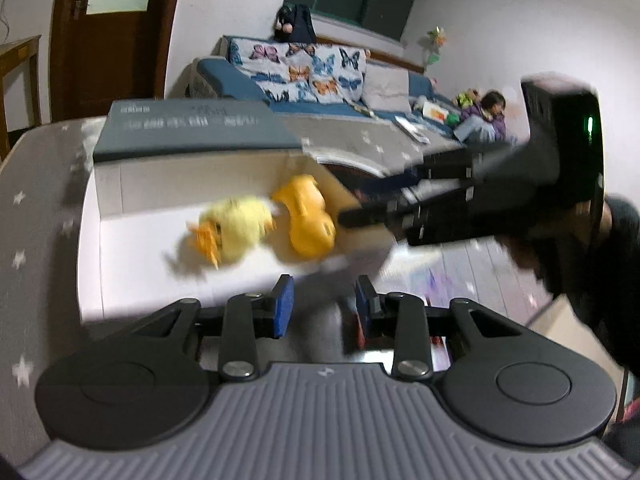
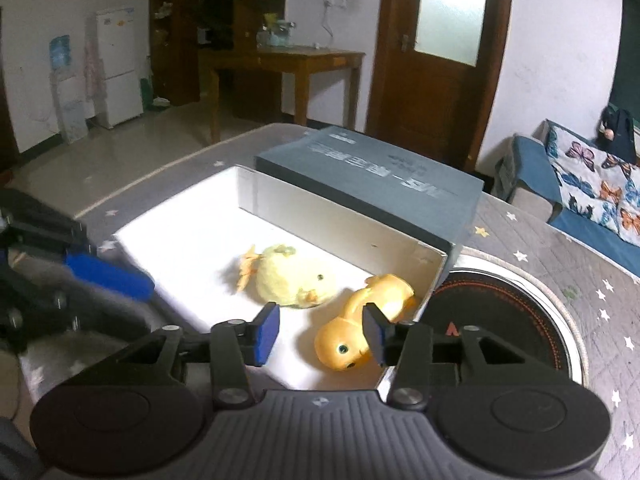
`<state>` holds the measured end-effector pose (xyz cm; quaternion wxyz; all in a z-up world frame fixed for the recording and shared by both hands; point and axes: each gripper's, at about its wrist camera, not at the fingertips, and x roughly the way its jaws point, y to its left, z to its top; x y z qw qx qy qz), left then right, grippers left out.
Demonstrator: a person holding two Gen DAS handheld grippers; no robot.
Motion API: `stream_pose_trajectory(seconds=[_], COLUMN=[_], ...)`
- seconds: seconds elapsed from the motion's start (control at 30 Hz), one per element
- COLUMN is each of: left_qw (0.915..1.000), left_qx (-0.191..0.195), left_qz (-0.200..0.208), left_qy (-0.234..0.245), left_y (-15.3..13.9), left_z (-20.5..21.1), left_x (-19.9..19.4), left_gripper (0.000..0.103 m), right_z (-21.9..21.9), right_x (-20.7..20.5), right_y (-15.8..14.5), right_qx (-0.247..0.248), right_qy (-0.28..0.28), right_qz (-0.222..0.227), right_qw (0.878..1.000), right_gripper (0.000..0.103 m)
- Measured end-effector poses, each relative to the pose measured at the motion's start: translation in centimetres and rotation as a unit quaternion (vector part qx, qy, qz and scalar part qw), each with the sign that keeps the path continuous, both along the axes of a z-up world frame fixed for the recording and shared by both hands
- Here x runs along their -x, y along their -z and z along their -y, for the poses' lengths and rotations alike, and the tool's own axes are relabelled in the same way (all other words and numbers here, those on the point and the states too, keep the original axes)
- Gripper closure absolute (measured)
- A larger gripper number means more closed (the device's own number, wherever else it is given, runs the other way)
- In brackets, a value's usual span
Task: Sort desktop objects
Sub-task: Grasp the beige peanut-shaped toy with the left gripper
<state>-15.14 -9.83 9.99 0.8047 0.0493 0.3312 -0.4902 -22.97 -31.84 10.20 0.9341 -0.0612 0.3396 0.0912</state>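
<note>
The right gripper (image 2: 322,330) hangs over the near right corner of the white box (image 2: 340,216), its blue pads spread wide with nothing between them; just beneath and ahead of it lies the orange toy (image 2: 362,326), a glossy creature on its side with its head toward the gripper, close against the box's right wall; beside that, toward the middle of the box floor, lies the yellow plush chick (image 2: 294,276), also on its side, its orange feet pointing away to the left; the two toys are near each other, though I cannot tell whether they touch.

The left gripper (image 1: 324,306) comes in from the box's other side, its pads likewise parted and empty; its own view is smeared with blur, yet the chick (image 1: 234,232) and the orange toy (image 1: 308,218) show there too, within the box.

Behind the box's far wall sits a dark grey lid (image 2: 372,184) with pale lettering; to the right of the box a round black disc (image 2: 516,320) lies on the grey star-patterned tablecloth (image 2: 560,240); beyond are a butterfly-print sofa (image 1: 308,68) and a brown door (image 2: 436,52).
</note>
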Motion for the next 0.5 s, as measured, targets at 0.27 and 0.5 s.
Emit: stream_pose_trajectory(seconds=[0.27,0.5], left_qw=[0.9984,0.9931], left_qx=[-0.052,-0.105], left_qz=[0.022,0.053], left_qy=[0.003,-0.003], left_y=[2.0,3.8], left_z=[-0.9,0.3], left_x=[5.3,6.7], left_gripper=[0.035,0.035], right_z=[-2.1,-3.8], right_x=[3.7,4.3], right_y=[-0.6,1.2], right_qx=[-0.016,-0.021], right_qy=[-0.056,-0.081], right_qz=[-0.004,-0.038], right_qw=[0.998,0.996], right_gripper=[0.047,0.047])
